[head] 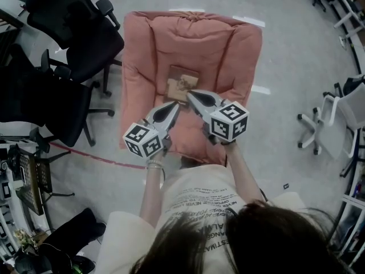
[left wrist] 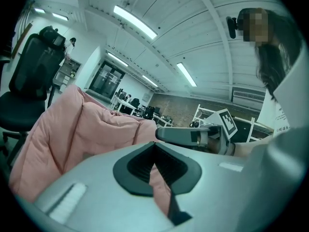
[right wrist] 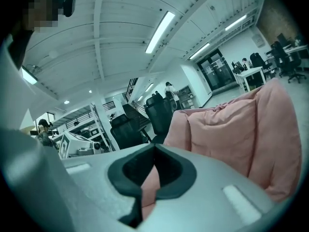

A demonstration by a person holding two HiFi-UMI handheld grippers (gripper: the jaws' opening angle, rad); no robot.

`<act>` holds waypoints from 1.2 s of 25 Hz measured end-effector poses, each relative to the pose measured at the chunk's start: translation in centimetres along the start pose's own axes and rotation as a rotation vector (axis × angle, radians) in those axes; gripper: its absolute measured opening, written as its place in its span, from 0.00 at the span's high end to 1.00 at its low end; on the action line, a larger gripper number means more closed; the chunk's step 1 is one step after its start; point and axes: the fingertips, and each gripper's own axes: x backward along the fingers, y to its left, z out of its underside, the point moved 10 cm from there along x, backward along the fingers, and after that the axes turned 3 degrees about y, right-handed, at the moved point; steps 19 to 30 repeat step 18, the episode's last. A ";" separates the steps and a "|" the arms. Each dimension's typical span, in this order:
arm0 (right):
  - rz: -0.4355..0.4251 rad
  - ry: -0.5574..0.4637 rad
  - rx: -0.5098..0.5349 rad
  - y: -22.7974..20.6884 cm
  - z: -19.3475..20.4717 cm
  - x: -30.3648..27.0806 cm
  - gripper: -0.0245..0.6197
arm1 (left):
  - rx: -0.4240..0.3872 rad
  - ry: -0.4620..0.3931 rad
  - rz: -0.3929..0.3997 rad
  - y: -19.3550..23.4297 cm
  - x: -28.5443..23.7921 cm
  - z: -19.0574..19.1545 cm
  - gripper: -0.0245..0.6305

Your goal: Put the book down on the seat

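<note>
A small brown book [head: 181, 83] lies flat on the seat of the pink padded armchair [head: 228, 44], near the middle. Both grippers hover just in front of it, above the seat's front part. My left gripper [head: 174, 105] is shut with nothing in it, its tip a little short of the book's near edge. My right gripper [head: 190, 93] is also shut and empty, its tip at the book's near right corner. In the left gripper view the closed jaws [left wrist: 154, 151] point at the pink backrest [left wrist: 72, 124], and the right gripper view shows its closed jaws [right wrist: 154, 153] before the same cushion [right wrist: 241, 124]. The book is hidden in both gripper views.
Two black office chairs [head: 74, 27] [head: 40, 107] stand left of the armchair. A white chair base [head: 319, 124] stands on the grey floor at the right. A cluttered desk edge [head: 23, 181] is at the lower left.
</note>
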 end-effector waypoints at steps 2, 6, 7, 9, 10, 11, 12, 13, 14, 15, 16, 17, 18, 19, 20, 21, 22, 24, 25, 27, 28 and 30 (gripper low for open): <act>-0.004 -0.003 0.011 0.1 -0.1 0.0 0.96 | -0.011 0.003 0.005 -0.1 0.1 0.0 0.97; -0.006 0.007 0.026 0.4 -0.2 -0.2 0.96 | -0.018 0.001 0.009 -0.1 0.4 -0.1 0.97; -0.006 0.012 0.027 0.5 -0.1 -0.2 0.96 | -0.020 0.003 0.011 -0.1 0.4 0.0 0.97; -0.008 0.017 0.027 0.5 0.0 -0.2 0.96 | -0.020 0.007 0.016 -0.1 0.3 0.2 0.97; -0.009 0.017 0.026 0.4 0.0 -0.2 0.96 | -0.019 0.009 0.018 -0.1 0.3 0.3 0.97; -0.011 0.017 0.024 0.4 0.1 -0.3 0.96 | -0.018 0.011 0.019 -0.1 0.3 0.4 0.97; -0.012 0.016 0.022 0.4 0.1 -0.3 0.96 | -0.017 0.013 0.020 0.0 0.3 0.4 0.97; -0.013 0.015 0.018 0.4 0.1 -0.3 0.96 | -0.017 0.014 0.020 0.0 0.3 0.5 0.97; -0.014 0.014 0.014 0.4 0.1 -0.3 0.96 | -0.016 0.014 0.020 0.0 0.3 0.5 0.97; -0.015 0.014 0.010 0.4 0.1 -0.3 0.96 | -0.015 0.014 0.020 0.0 0.3 0.5 0.97; -0.016 0.015 0.008 0.4 0.1 -0.3 0.96 | -0.014 0.014 0.019 0.0 0.3 0.4 0.97; -0.016 0.017 0.005 0.4 0.1 -0.3 0.96 | -0.013 0.014 0.019 0.0 0.3 0.4 0.97; -0.016 0.018 0.003 0.4 0.1 -0.3 0.96 | -0.012 0.014 0.019 0.0 0.3 0.4 0.97; -0.016 0.018 0.003 0.4 0.1 -0.3 0.96 | -0.012 0.014 0.019 0.0 0.3 0.4 0.97; -0.016 0.018 0.003 0.4 0.1 -0.3 0.96 | -0.012 0.014 0.019 0.0 0.3 0.4 0.97; -0.016 0.018 0.003 0.4 0.1 -0.3 0.96 | -0.012 0.014 0.019 0.0 0.3 0.4 0.97; -0.016 0.018 0.003 0.4 0.1 -0.3 0.96 | -0.012 0.014 0.019 0.0 0.3 0.4 0.97; -0.016 0.018 0.003 0.4 0.1 -0.3 0.96 | -0.012 0.014 0.019 0.0 0.3 0.4 0.97; -0.016 0.018 0.003 0.4 0.1 -0.3 0.96 | -0.012 0.014 0.019 0.0 0.3 0.4 0.97; -0.016 0.018 0.003 0.4 0.1 -0.3 0.96 | -0.012 0.014 0.019 0.0 0.3 0.4 0.97; -0.016 0.018 0.003 0.4 0.1 -0.3 0.96 | -0.012 0.014 0.019 0.0 0.3 0.4 0.97; -0.016 0.018 0.003 0.4 0.1 -0.3 0.96 | -0.012 0.014 0.019 0.0 0.3 0.4 0.97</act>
